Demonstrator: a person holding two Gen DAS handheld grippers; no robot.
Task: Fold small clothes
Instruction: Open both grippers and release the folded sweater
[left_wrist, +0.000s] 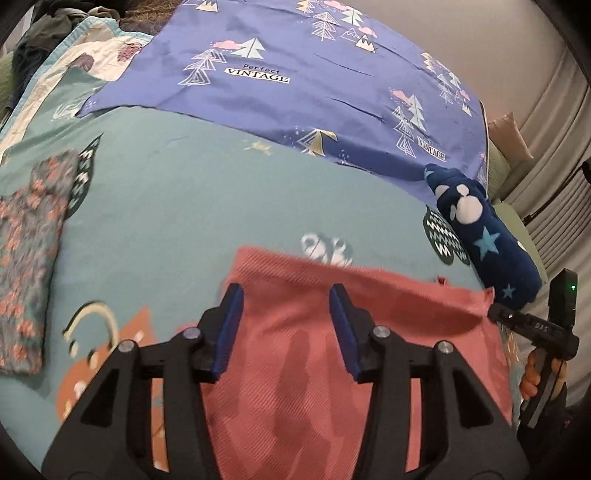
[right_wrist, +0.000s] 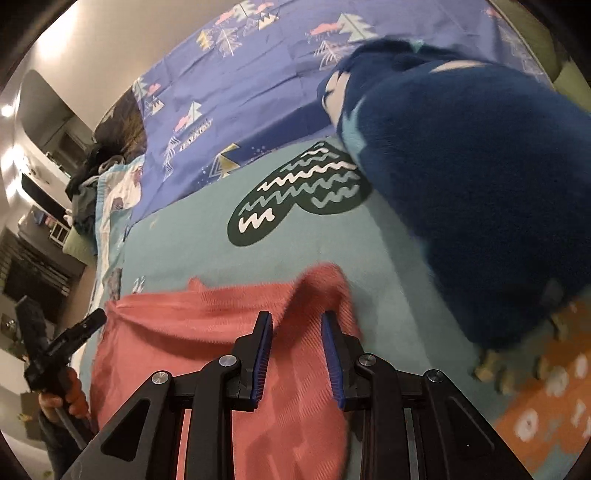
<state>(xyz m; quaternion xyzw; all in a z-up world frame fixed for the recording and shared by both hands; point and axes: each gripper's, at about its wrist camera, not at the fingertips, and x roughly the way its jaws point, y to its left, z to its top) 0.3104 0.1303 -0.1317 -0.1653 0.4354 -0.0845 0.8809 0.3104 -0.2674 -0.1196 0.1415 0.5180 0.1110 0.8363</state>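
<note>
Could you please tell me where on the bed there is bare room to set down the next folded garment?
The widest free patch is the teal printed bedsheet, bordered by the folded floral garment, the purple tree-print cloth and the pink ribbed garment. It is crowded towards the dark blue star-print fleece bundle, close to the pink garment's corner.

Two fisheye views look steeply down along gripper fingers onto a bed. The left wrist camera hangs close above the pink cloth, facing up the teal sheet toward the purple sheet, with the right gripper at its right edge. The right wrist camera sits nearer, over the pink cloth's far corner, beside the blue plush; the left gripper shows at its left edge. Both views share all three fabrics.
</note>
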